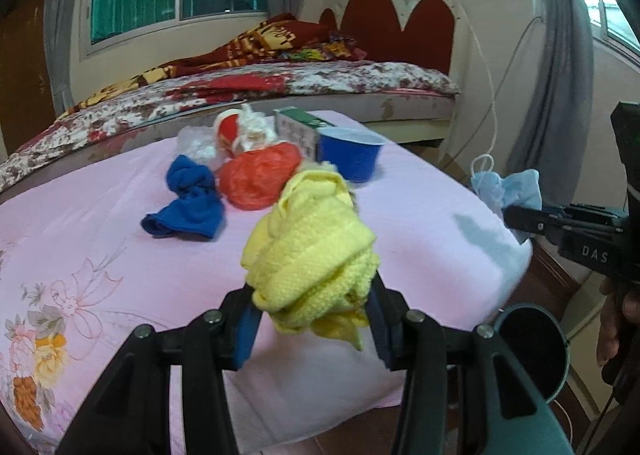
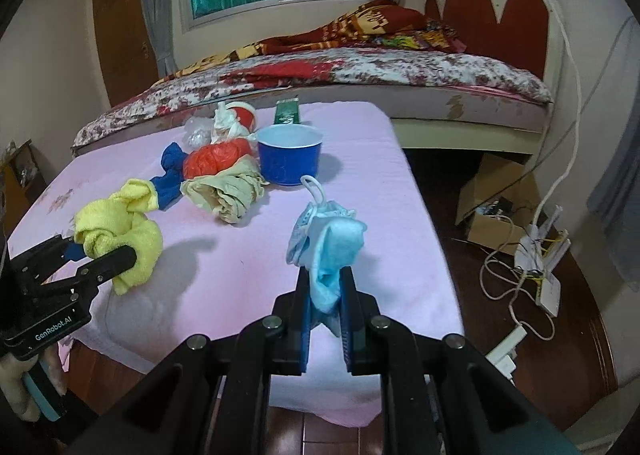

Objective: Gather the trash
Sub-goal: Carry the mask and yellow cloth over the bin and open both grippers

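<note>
Left tool (image 1: 312,319) gripping one yellow cloth (image 1: 312,251), right tool (image 2: 326,319) clamping one blue face mask (image 2: 326,251), one blue cup (image 2: 289,159)

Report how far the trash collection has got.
Done: nothing visibly binned; the dark bin sits beside the table and its contents cannot be seen. In hand: the left gripper clamps the yellow cloth, the right gripper the blue face mask. Left on the pink tablecloth: blue cloth, orange bag, beige bag, blue cup, green carton.
</note>
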Tool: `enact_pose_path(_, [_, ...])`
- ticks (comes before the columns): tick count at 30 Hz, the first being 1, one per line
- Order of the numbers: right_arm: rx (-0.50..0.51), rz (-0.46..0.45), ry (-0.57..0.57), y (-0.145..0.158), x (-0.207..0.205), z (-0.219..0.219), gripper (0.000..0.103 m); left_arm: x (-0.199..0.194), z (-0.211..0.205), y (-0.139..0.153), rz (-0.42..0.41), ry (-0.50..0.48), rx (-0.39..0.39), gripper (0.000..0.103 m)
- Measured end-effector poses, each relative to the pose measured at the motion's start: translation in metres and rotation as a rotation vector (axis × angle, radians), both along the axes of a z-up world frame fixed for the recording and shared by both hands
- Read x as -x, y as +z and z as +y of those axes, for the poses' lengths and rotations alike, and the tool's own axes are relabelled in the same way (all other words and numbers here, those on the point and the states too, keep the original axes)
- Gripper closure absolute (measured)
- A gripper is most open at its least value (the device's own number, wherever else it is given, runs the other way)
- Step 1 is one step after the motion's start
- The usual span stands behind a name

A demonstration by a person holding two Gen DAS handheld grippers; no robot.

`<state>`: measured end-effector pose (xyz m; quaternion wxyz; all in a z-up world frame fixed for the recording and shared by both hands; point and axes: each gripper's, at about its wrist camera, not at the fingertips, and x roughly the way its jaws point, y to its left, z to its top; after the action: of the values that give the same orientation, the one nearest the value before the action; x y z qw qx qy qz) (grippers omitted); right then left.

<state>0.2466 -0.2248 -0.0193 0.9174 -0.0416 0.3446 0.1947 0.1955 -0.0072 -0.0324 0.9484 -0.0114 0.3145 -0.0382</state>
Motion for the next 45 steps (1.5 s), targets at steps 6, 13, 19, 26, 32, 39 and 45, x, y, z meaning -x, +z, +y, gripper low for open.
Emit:
enact_pose_path(6, [0.01, -0.008, -0.056, 0.007, 0.022, -0.033, 0.09, 0.008, -0.018, 0.001, 0.003, -0.053, -0.001, 0.055])
enact_pose_path(13, [0.017, 0.016, -0.121, -0.002, 0.04, -0.075, 0.09, 0.012, -0.051, 0.0, 0.005, -0.148, -0.012, 0.055])
enact_pose_path(19, [0.031, 0.059, -0.178, -0.02, 0.055, -0.105, 0.09, 0.016, -0.086, -0.008, 0.015, -0.233, -0.004, 0.055])
enact_pose_path(26, [0.049, 0.125, -0.234, -0.046, 0.063, -0.144, 0.09, 0.019, -0.134, -0.022, 0.056, -0.35, 0.008, 0.055])
enact_pose_path(32, [0.064, 0.193, -0.278, -0.073, 0.077, -0.183, 0.089, 0.021, -0.181, -0.038, 0.107, -0.458, 0.0, 0.055])
enact_pose_path(39, [0.09, 0.281, -0.31, -0.111, 0.1, -0.222, 0.089, 0.022, -0.234, -0.073, 0.217, -0.58, 0.007, 0.055])
enact_pose_path(45, [0.115, 0.332, -0.293, -0.133, 0.101, -0.239, 0.089, 0.022, -0.268, -0.097, 0.297, -0.631, 0.0, 0.055])
